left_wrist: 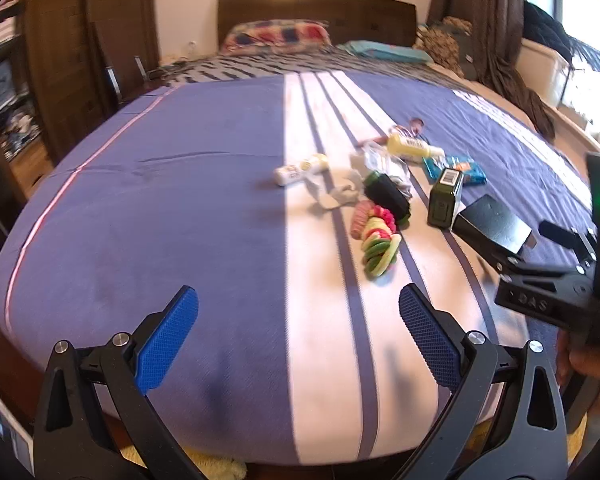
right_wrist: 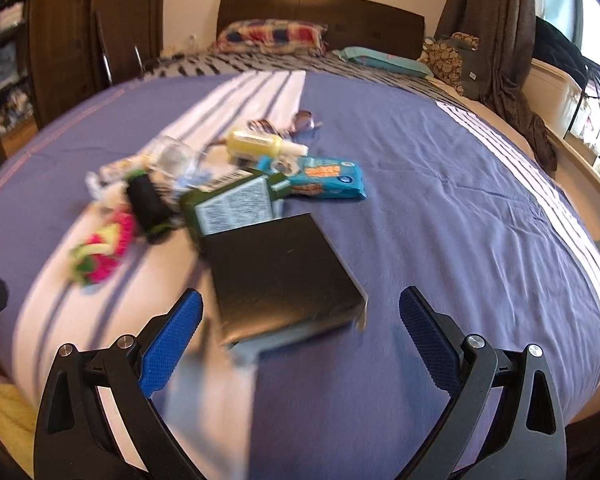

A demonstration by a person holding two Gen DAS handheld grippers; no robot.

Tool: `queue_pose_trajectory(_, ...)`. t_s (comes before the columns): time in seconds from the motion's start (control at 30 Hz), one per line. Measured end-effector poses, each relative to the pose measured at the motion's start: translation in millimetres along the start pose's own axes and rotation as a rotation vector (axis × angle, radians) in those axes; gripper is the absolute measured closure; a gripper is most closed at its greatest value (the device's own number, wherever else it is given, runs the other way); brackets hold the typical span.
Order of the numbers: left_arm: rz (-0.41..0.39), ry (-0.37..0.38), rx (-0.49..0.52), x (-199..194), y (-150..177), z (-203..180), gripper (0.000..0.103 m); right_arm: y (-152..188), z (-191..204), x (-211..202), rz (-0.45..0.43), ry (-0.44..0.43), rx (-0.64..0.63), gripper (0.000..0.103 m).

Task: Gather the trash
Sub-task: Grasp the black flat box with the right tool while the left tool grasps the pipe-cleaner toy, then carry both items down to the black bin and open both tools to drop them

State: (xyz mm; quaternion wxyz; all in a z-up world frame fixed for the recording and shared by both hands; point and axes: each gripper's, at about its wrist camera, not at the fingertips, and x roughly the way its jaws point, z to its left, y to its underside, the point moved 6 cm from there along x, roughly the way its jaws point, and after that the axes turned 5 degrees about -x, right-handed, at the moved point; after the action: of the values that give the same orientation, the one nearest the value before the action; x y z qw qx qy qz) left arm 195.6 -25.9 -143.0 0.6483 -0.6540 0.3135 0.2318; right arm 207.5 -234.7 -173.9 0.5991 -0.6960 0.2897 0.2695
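A litter pile lies on the blue bedspread (left_wrist: pixel 160 200): a black flat box (right_wrist: pixel 280 272), a green carton (right_wrist: pixel 232 204), a blue snack wrapper (right_wrist: pixel 328 178), a yellow bottle (right_wrist: pixel 260 144), a black cylinder (right_wrist: pixel 148 204), crumpled clear plastic (right_wrist: pixel 172 158) and a pink-green stack of hair ties (right_wrist: pixel 104 252). My right gripper (right_wrist: pixel 300 320) is open, just in front of the black box. My left gripper (left_wrist: pixel 298 320) is open and empty over bare bedspread, near of the hair ties (left_wrist: pixel 378 240). In the left wrist view the black box (left_wrist: pixel 492 222), green carton (left_wrist: pixel 446 196) and a white bottle (left_wrist: pixel 300 169) show.
The right gripper's body (left_wrist: pixel 560 288) fills the right edge of the left wrist view. Pillows (right_wrist: pixel 272 36) and a dark headboard (right_wrist: pixel 320 12) are at the far end. A wardrobe (left_wrist: pixel 60 80) stands left, curtains and a window right.
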Motion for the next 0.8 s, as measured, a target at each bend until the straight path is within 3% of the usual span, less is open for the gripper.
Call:
queue_pose_trajectory(0.13, 0.033, 0.059, 0.018, 24.0, -5.0, -14.7, 0.008, -2.2, -4.1, 13.7, 0.013, -0.035, -0.002, 0.005)
queue_pose_trajectory(0.3, 0.070, 0.104, 0.026, 55.8, -9.1, -29.2, 0.013, -5.4, -7.7, 20.0, 0.009, -0.086, 0.008, 0.017)
queue_pose_trajectory(0.43, 0.078, 0.118, 0.021, 72.6, -14.3, -32.7, 0.029, -7.1, -6.8, 20.2, -0.004, -0.085, 0.000, 0.032)
queue_pose_trajectory(0.6, 0.086, 0.136, 0.051, 78.5, -15.0, -39.5, 0.048, -5.6, -6.4, 17.8, -0.019, -0.069, 0.008, 0.032)
queue_pose_trajectory(0.7, 0.089, 0.154, 0.069, 78.1, -12.8, -45.5, 0.064, -3.0, -5.5, 14.3, -0.019, -0.057, 0.007, 0.032)
queue_pose_trajectory(0.77, 0.090, 0.164, 0.080, 75.6, -10.2, -48.5, 0.079, 1.2, -3.6, 8.9, -0.017, -0.048, 0.001, 0.032)
queue_pose_trajectory(0.8, 0.090, 0.167, 0.081, 74.1, -8.2, -49.5, 0.080, 4.1, -2.8, 5.6, -0.016, -0.046, 0.001, 0.032)
